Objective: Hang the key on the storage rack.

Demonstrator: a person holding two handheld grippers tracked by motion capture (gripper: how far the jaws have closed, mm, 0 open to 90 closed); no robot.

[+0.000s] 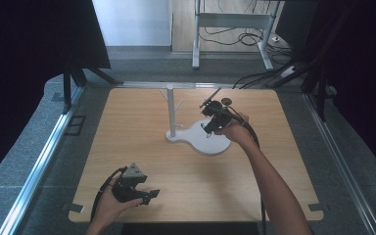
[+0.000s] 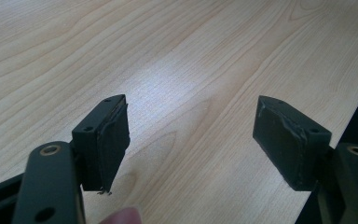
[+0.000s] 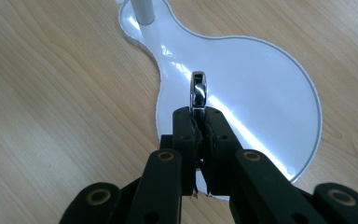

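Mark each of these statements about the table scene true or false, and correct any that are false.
1. The right hand-held gripper is shut on a shiny metal ring. True.
2. The left hand-held gripper is clamped on a pen. False: its jaws stand wide apart with nothing between them, over the bare wooden table.
3. The white stand has an upright post with side pegs. True.
4. The ring lies flat on the stand's base. False: it is held edge-up above the base, between the jaws.
5. The left hand-held gripper is beside the stand. False: it is near the table's near edge, apart from the stand.
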